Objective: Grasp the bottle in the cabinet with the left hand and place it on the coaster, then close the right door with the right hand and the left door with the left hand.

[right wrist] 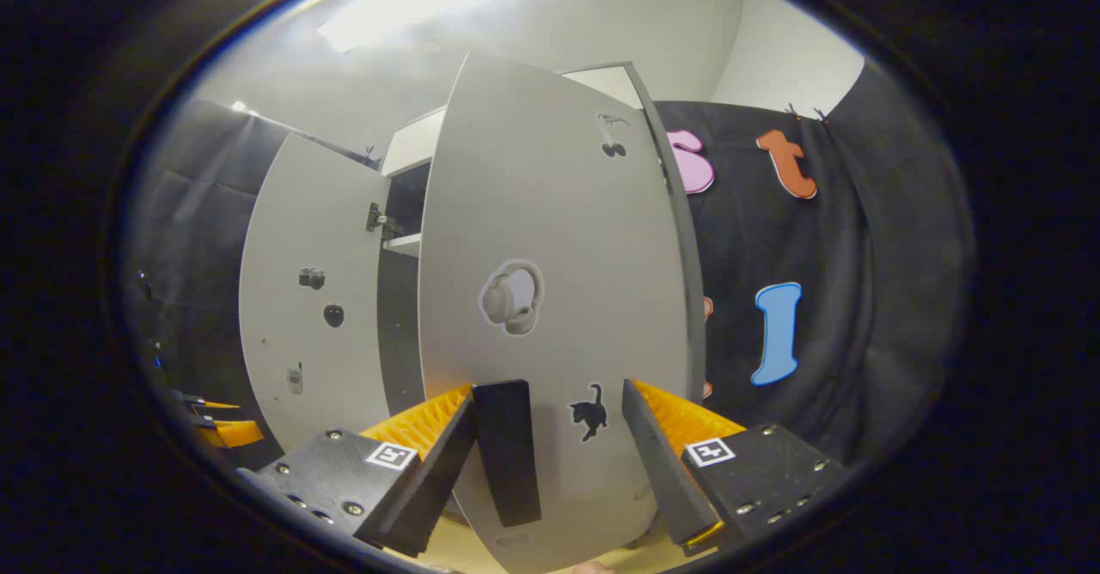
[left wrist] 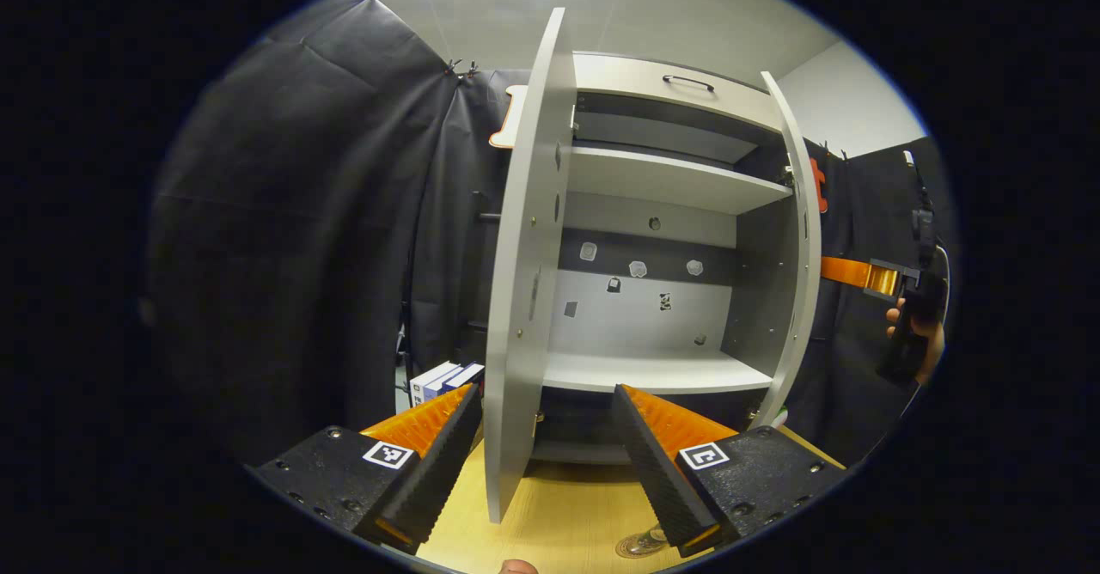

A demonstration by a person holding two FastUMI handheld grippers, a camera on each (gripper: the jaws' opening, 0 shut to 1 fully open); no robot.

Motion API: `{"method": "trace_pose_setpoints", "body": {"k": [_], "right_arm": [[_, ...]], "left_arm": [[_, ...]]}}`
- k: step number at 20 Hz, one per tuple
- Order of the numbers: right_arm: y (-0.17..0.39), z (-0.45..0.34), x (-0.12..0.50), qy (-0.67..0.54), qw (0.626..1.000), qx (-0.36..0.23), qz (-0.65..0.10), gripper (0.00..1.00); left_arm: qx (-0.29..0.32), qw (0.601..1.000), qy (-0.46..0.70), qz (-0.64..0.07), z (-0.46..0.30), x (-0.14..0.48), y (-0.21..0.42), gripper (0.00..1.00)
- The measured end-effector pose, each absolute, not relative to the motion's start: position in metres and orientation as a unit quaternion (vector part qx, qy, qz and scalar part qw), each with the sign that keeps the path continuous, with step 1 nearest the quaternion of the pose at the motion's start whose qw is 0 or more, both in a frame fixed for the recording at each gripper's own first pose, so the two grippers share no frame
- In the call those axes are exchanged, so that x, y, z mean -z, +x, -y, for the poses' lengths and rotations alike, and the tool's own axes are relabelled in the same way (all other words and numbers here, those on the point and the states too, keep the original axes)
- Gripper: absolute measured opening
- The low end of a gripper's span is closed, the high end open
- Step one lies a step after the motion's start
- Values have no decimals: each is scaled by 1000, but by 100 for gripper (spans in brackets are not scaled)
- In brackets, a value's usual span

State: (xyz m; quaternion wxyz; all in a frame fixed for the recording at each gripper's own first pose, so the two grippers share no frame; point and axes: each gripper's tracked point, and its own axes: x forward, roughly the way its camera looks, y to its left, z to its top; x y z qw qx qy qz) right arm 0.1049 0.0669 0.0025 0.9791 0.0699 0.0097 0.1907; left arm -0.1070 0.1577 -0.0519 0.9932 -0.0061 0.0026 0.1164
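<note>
The grey cabinet [left wrist: 662, 372] stands open with bare shelves. Its left door [left wrist: 524, 282] is edge-on to me, and its lower edge sits between the fingers of my open left gripper [left wrist: 546, 393]. At the bottom edge a clear glass thing [left wrist: 640, 544], seemingly the bottle, rests on the wooden table, half hidden by my finger. The right door [left wrist: 795, 239] stands ajar. Behind it my right gripper [left wrist: 846, 271] is held by a hand. In the right gripper view, the right gripper [right wrist: 550, 389] is open against the right door's outer face [right wrist: 550, 239], its black handle [right wrist: 507, 454] between the fingers.
Black cloth walls the booth on both sides. Small white and blue boxes [left wrist: 443, 378] lie left of the cabinet. The wooden table top [left wrist: 559, 514] runs in front of it. The left door's inner face [right wrist: 309, 299] and the left gripper's orange finger [right wrist: 219, 430] show at left.
</note>
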Motion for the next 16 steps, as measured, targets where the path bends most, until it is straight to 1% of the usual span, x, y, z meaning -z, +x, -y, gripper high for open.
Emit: {"method": "trace_pose_setpoints", "body": {"k": [4, 5, 6, 7, 9, 10, 11, 12, 15, 16], "right_arm": [[119, -90, -3, 43, 980, -193, 2, 98], [121, -94, -4, 34, 981, -191, 6, 98], [124, -98, -4, 28, 982, -188, 10, 98], [128, -101, -5, 23, 982, -184, 13, 96], [131, -106, -4, 18, 984, -178, 15, 98], [135, -109, -3, 17, 985, -174, 15, 98], [138, -111, -3, 18, 985, -169, 14, 96], [141, -114, -1, 19, 986, -165, 11, 98], [149, -122, 2, 21, 988, -155, 4, 98], [152, -125, 3, 21, 988, -152, 2, 98]], "left_arm": [[-138, 990, 1, -1, -179, 49, -119, 96], [-143, 990, 4, -2, -184, 49, -122, 93], [-148, 989, 7, -3, -190, 49, -124, 93], [-154, 988, 12, -3, -197, 44, -127, 96], [-163, 987, 16, 1, -201, 42, -130, 96], [-165, 986, 15, 3, -203, 40, -132, 93], [-167, 986, 13, 5, -211, 39, -130, 96], [-169, 986, 12, 6, -217, 36, -129, 100], [-172, 985, 13, 14, -229, 24, -128, 100], [-170, 985, 13, 18, -232, 19, -127, 93]]}}
